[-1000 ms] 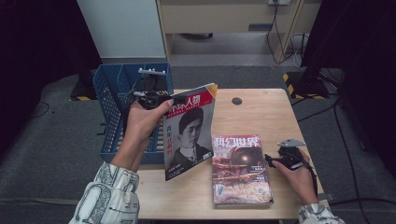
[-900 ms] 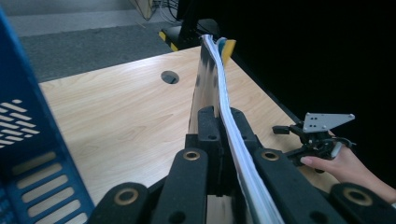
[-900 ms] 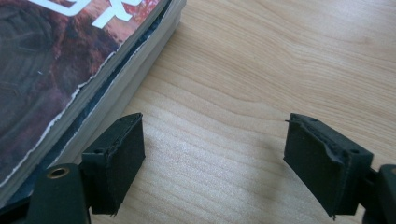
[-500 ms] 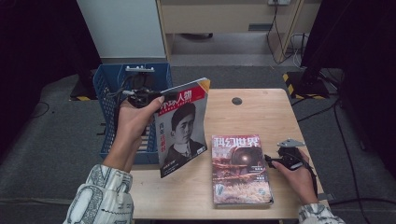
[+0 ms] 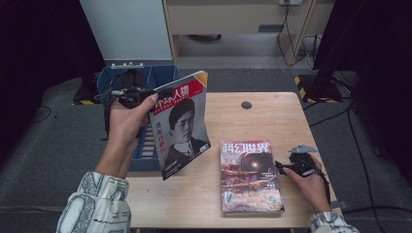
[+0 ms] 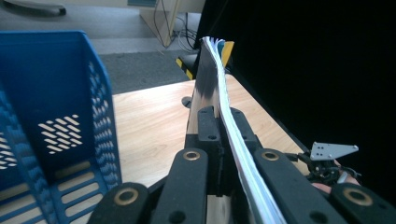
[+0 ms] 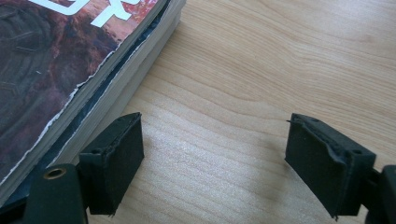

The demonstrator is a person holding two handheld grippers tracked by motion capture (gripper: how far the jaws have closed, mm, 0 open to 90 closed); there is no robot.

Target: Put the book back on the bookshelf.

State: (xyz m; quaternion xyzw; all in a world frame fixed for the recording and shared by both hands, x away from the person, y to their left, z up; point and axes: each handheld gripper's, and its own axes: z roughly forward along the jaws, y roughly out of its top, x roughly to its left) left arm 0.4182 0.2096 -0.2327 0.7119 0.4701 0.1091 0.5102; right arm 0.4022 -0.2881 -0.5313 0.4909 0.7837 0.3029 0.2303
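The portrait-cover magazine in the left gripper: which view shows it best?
The high view: the magazine shows its whole cover, lifted beside the blue rack. The left gripper view shows its page edges clamped between the jaws.

**Camera setup: one overhead, two on my grippers**

My high view sits above my side, looking forward and down on the whole table (image 5: 291, 121), forearms entering at the bottom edge. My left gripper view rides close behind its jaws, facing across the tabletop, blue basket (image 6: 51, 116) at frame left. My right gripper view is very near the wood, angled down. All three share the tabletop; high and right views share the stacked magazines (image 5: 250, 177).
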